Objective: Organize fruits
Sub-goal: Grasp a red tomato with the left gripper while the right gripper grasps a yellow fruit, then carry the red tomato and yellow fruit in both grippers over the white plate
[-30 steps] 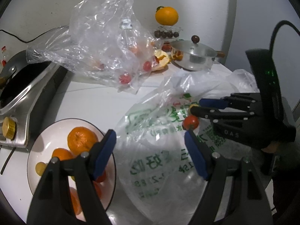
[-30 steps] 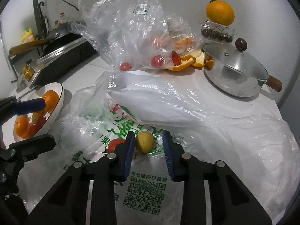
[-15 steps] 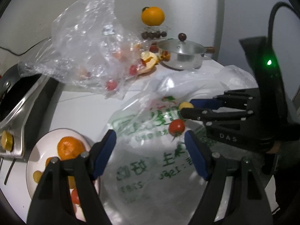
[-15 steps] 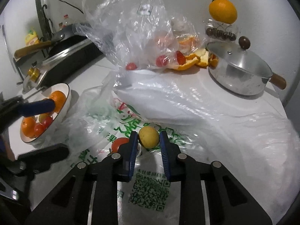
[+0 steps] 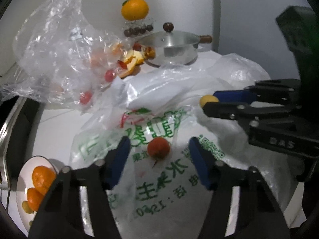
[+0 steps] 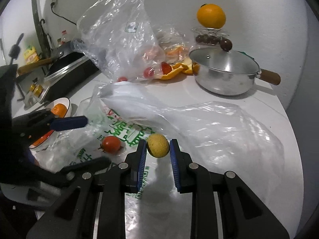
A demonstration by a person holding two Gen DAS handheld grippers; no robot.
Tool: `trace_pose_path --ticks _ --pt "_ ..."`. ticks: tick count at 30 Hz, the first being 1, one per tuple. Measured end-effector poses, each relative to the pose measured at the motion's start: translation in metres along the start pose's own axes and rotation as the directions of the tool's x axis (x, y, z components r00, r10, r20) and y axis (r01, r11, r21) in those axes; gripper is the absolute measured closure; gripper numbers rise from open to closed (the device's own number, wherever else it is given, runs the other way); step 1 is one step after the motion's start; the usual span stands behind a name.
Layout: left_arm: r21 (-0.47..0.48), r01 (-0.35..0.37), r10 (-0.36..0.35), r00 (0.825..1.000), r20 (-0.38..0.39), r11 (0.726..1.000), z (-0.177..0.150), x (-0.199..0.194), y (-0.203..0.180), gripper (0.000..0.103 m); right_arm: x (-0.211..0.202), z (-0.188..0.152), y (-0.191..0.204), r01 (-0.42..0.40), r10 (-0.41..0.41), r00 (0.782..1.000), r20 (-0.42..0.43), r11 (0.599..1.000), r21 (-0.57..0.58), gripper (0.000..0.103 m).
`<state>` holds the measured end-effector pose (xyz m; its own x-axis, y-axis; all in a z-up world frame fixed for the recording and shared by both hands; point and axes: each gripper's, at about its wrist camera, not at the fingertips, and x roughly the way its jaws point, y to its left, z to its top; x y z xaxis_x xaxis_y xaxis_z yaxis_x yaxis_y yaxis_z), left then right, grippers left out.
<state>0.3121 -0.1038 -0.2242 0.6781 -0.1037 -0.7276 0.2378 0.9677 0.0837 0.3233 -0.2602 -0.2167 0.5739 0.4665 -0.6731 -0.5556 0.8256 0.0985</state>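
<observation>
My right gripper (image 6: 157, 151) pinches the yellow fruit (image 6: 158, 145); left gripper (image 5: 158, 151), fingers spread, straddles the cherry tomato (image 5: 158, 147) on the printed bag (image 5: 159, 181). I'd close gently, avoiding plastic.

This was a home kitchen. A stove (image 6: 65, 70) with a pan (image 6: 59, 56) stood beside the white table (image 6: 265, 107). A lidded pot (image 6: 223, 73) and condiment bottles (image 6: 62, 37) sat nearby.

Small yellow fruit (image 6: 158, 145): round, dull-skinned, gripped between two blue pads, raised above the printed plastic bag (image 6: 123, 131). Red tomato (image 5: 158, 147): lies loose on the bag, left of the yellow fruit. White bowl (image 5: 24, 169), near left: holds mandarins (image 5: 42, 176) and small yellow pieces. Large orange (image 6: 211, 16): far, atop a clear box.
</observation>
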Motion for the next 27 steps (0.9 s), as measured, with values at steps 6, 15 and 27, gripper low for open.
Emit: trace_pose_path --ticks 6,15,27 --pt "-0.001 0.002 -0.002 0.999 -0.039 1.0 0.003 0.018 0.002 0.062 0.0 -0.002 -0.009 0.002 -0.002 1.0 0.007 1.0 0.012 0.077" --pt "0.034 0.024 -0.022 0.999 -0.047 0.999 -0.002 0.024 -0.002 0.075 -0.002 -0.001 -0.006 0.002 -0.003 1.0 0.016 1.0 0.013 0.077" --pt "0.023 0.027 -0.028 0.999 0.039 0.999 -0.004 -0.019 0.007 0.075 -0.017 0.003 0.016 0.023 -0.023 0.999 0.028 1.0 -0.019 0.077"
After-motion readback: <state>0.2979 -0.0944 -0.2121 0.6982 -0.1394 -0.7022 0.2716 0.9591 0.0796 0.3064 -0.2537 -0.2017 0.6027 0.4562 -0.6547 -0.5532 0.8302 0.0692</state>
